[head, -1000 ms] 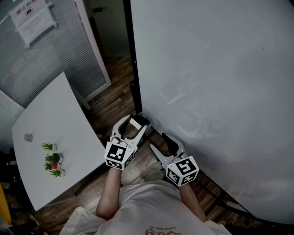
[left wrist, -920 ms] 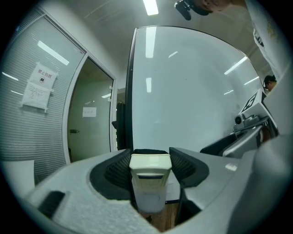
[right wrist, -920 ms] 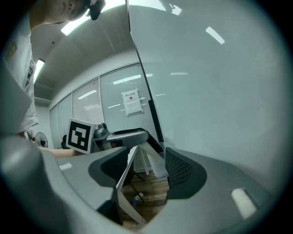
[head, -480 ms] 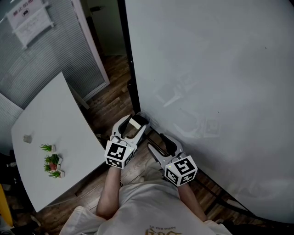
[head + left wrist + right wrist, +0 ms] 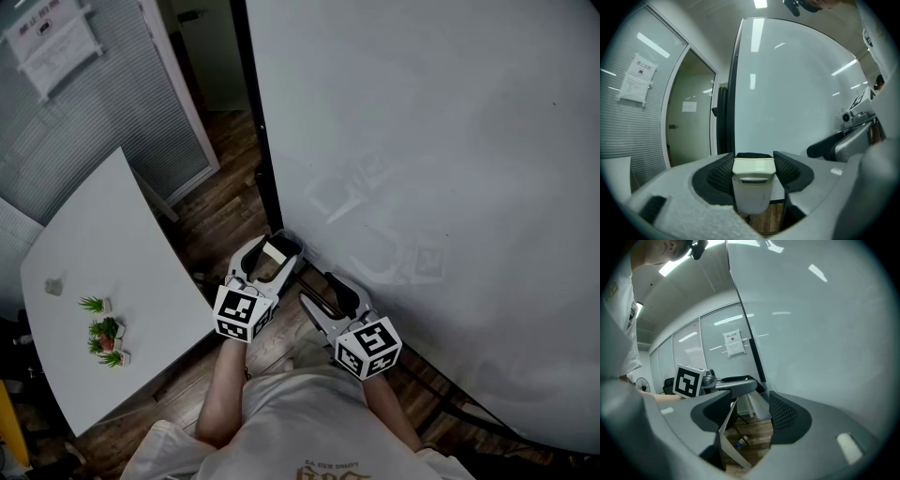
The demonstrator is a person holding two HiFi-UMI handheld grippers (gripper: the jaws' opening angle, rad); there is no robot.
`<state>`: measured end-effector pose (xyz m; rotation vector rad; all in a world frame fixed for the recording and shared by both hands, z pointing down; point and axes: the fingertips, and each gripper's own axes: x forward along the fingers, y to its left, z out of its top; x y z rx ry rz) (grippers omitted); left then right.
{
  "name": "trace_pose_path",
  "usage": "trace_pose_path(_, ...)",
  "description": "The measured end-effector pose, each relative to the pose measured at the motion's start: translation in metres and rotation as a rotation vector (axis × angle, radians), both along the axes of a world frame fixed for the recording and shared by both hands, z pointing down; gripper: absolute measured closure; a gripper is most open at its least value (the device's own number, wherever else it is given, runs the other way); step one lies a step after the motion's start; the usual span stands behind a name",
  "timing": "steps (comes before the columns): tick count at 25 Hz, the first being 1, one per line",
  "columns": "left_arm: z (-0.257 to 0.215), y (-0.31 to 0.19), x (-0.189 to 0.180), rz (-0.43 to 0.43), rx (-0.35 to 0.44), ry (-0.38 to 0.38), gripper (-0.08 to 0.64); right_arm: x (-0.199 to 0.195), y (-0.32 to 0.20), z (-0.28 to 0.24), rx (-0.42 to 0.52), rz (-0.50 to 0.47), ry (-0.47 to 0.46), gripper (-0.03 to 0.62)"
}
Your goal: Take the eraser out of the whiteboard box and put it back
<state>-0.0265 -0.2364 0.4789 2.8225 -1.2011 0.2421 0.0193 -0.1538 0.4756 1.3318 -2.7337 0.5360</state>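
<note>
Head view: left gripper at 6 o'clock, just under centre, with its fingers clamped on the eraser, a pale cream block. The eraser sits off the floor, close to the lower left corner of the whiteboard. The board is a big, smooth, glossy white sheet filling 12 to 4 o'clock, with a dark frame edge. Right gripper is just beside the left at 5 o'clock, fingers spread wide with nothing between them. Each gripper carries a cube with black-and-white square markers. White matte table at 9 o'clock holds small green potted plants. The floor is dark wood planks.

Left gripper view: eraser dead centre, a rounded cream plastic body with a slot-like recess and black felt along the top. The black ribbed pads press both its sides. A paper notice hangs at 10 o'clock on grey blinds; its print is too small to read.

Right gripper view: fingers stand wide apart, gripping nothing, only wood floor showing in the gap. The left gripper's marker cube is at 9 o'clock. The notice at 11 o'clock is unreadable.
</note>
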Motion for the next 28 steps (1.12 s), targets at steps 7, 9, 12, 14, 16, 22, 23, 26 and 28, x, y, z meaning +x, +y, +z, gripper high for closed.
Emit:
trace_pose_path(7,0.003,-0.003,0.003,0.01,-0.015,-0.002,0.295,-0.001,-0.002,0.0,-0.01,-0.003,0.003,0.332)
trace_pose_path(9,0.007,-0.004,0.003,0.009,-0.02,-0.006,0.295,0.0,-0.003,0.001,-0.011,-0.002,0.004,0.332)
trace_pose_path(12,0.013,-0.005,0.001,0.004,-0.021,-0.014,0.295,0.001,-0.004,0.001,-0.011,0.0,0.003,0.332)
trace_pose_path(14,0.012,-0.005,0.001,0.007,-0.026,-0.008,0.295,0.001,-0.005,0.0,-0.012,0.002,0.002,0.331)
trace_pose_path(16,0.01,-0.005,0.003,0.014,-0.036,0.005,0.295,0.002,-0.005,0.0,-0.013,0.003,0.002,0.333)
trace_pose_path(22,0.013,-0.007,0.005,0.016,-0.049,0.002,0.293,0.002,-0.006,0.0,-0.015,0.001,0.001,0.333)
trace_pose_path(23,0.013,-0.007,0.004,0.015,-0.049,0.007,0.293,0.002,-0.006,0.001,-0.014,0.002,0.001,0.333)
trace_pose_path(26,0.012,-0.006,0.003,0.011,-0.049,0.022,0.294,0.003,-0.005,0.001,-0.014,0.006,-0.001,0.333)
trace_pose_path(28,0.011,-0.007,0.003,0.008,-0.047,0.024,0.295,0.004,-0.005,0.001,-0.014,0.009,-0.001,0.333)
